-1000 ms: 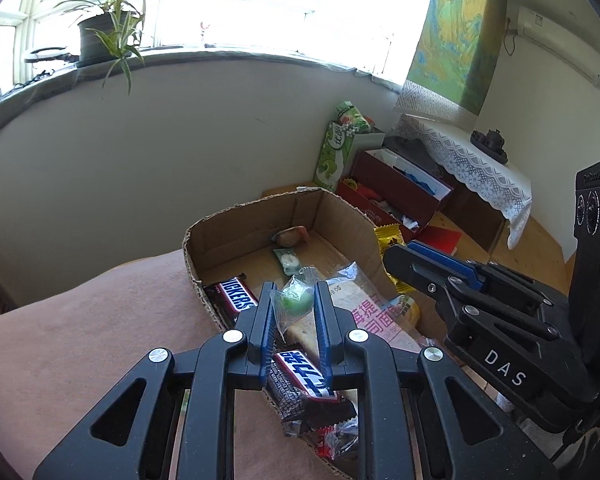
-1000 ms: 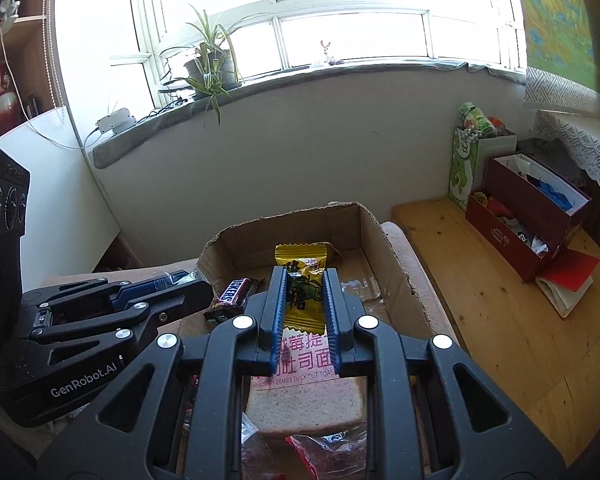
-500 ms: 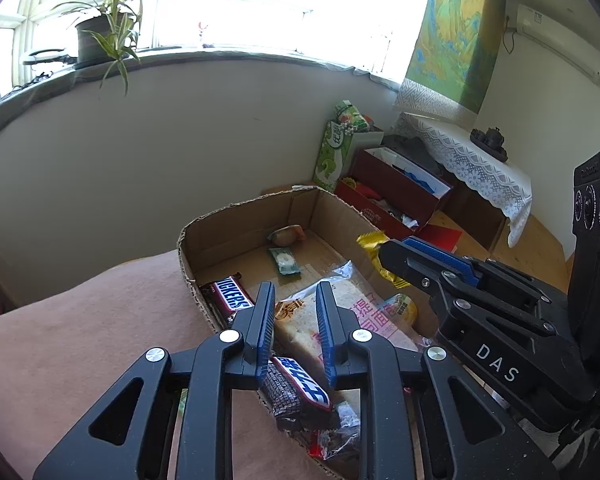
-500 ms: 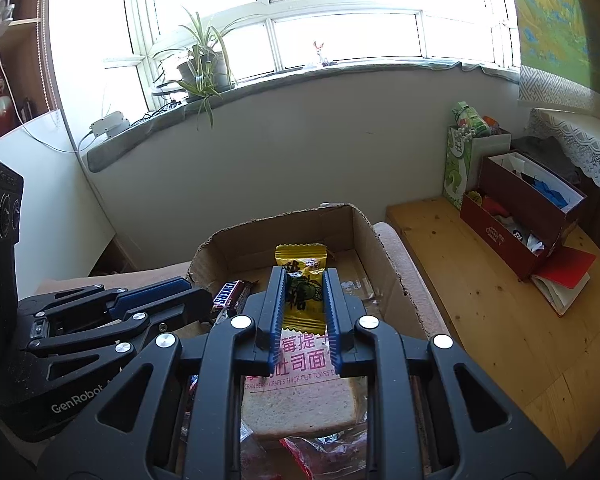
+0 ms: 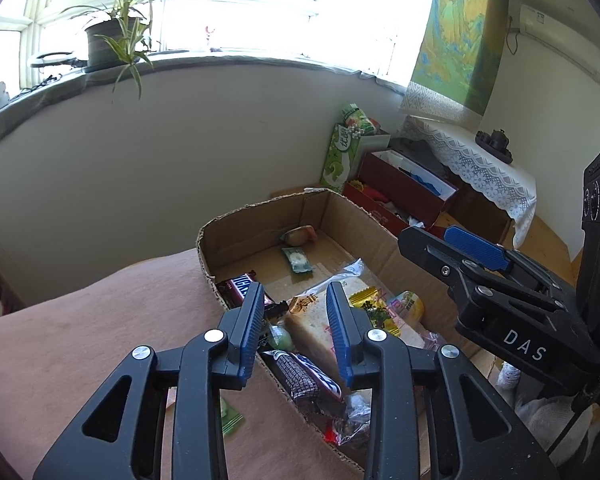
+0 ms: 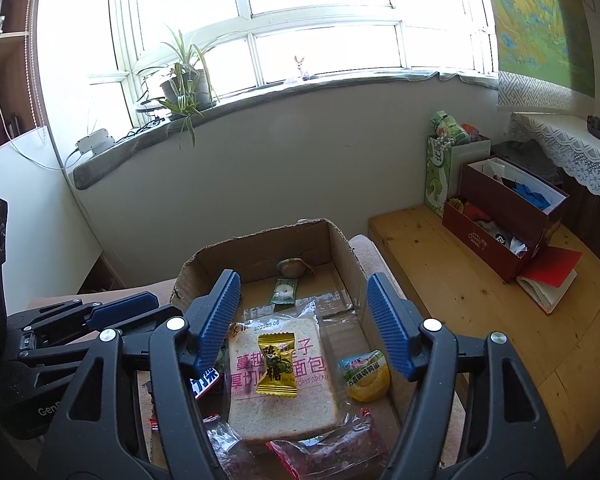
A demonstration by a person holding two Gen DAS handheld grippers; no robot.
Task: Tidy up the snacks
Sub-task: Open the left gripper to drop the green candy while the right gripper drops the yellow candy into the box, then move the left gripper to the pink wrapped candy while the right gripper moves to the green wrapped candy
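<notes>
An open cardboard box (image 6: 260,240) (image 5: 260,216) holds several snacks. A wrapped toast slice (image 6: 284,376) (image 5: 312,328) lies in its middle, with a yellow candy packet (image 6: 277,364) (image 5: 374,308) on top. A green round candy (image 5: 280,337) lies beside Snickers bars (image 5: 308,376). A yellow-green packet (image 6: 365,374) lies to the right. My left gripper (image 5: 296,328) is open and empty above the box's left edge. My right gripper (image 6: 304,320) is wide open and empty above the toast.
A small green packet (image 5: 230,418) lies on the brown cloth (image 5: 80,340) outside the box. A wooden platform (image 6: 460,300) to the right carries dark red boxes (image 6: 508,208) and a green bag (image 6: 440,172). A potted plant (image 6: 186,84) stands on the windowsill.
My left gripper opened and dropped the green candy into the box. My right gripper opened wide and let the yellow packet fall onto the toast.
</notes>
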